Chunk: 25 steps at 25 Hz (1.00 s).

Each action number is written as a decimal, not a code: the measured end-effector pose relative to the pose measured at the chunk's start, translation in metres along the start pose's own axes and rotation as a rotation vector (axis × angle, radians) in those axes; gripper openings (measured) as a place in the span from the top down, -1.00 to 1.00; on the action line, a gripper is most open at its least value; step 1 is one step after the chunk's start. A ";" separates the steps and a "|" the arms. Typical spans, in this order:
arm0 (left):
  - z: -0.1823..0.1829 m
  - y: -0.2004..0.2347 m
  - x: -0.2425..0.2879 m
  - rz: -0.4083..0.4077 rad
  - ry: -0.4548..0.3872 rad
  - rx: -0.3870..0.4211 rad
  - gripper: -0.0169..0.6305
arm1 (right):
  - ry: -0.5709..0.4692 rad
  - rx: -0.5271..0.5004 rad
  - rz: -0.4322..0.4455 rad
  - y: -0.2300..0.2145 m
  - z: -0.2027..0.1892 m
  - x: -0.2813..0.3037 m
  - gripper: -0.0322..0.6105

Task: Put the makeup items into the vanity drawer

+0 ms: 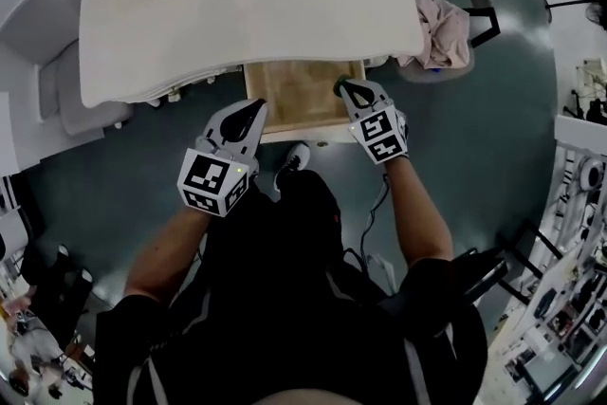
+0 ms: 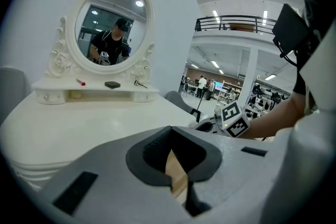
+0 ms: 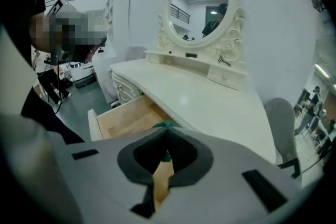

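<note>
Drawer [image 1: 302, 100] open beneath right hand-held gripper [image 1: 346, 88] pinching green item [image 3: 166, 125]; left hand-held gripper [image 1: 258, 107] closed.

A black short-sleeved top [image 1: 275, 299] is worn, marked with thin pale stripes near the shoulders, and a black cap [image 1: 305, 194] is worn on the head. The left claw [image 1: 254, 107] and the right claw [image 1: 343, 87] are built as light grey moulded shells that taper to a point. Each is backed by a cube faced with black-and-white square markers: the left cube [image 1: 216, 181] and the right cube [image 1: 380, 135]. The inner faces are lined with dark grey pads [image 2: 152, 152], and black rectangular slots [image 3: 262, 189] are set into the shells. A thin black cable [image 1: 368, 228] is seen below the right claw.
</note>
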State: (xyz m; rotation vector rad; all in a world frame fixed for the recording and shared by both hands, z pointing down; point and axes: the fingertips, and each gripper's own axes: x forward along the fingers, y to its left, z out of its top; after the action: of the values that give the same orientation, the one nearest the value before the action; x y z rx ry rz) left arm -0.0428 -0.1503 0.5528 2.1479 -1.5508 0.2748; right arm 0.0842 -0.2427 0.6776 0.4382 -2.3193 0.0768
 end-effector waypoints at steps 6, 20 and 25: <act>-0.021 -0.002 -0.006 0.031 0.019 0.030 0.94 | 0.100 -0.177 0.100 0.019 -0.020 0.053 0.89; -0.036 0.020 -0.024 0.139 0.027 -0.007 0.94 | 0.266 -0.424 0.219 0.040 -0.059 0.134 0.89; -0.043 0.036 -0.035 0.185 0.028 -0.019 0.94 | 0.305 -0.451 0.236 0.045 -0.070 0.155 0.89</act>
State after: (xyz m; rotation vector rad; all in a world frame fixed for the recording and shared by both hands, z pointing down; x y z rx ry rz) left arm -0.0837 -0.1094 0.5843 1.9803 -1.7307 0.3485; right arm 0.0154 -0.2323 0.8393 -0.0721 -1.9965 -0.2452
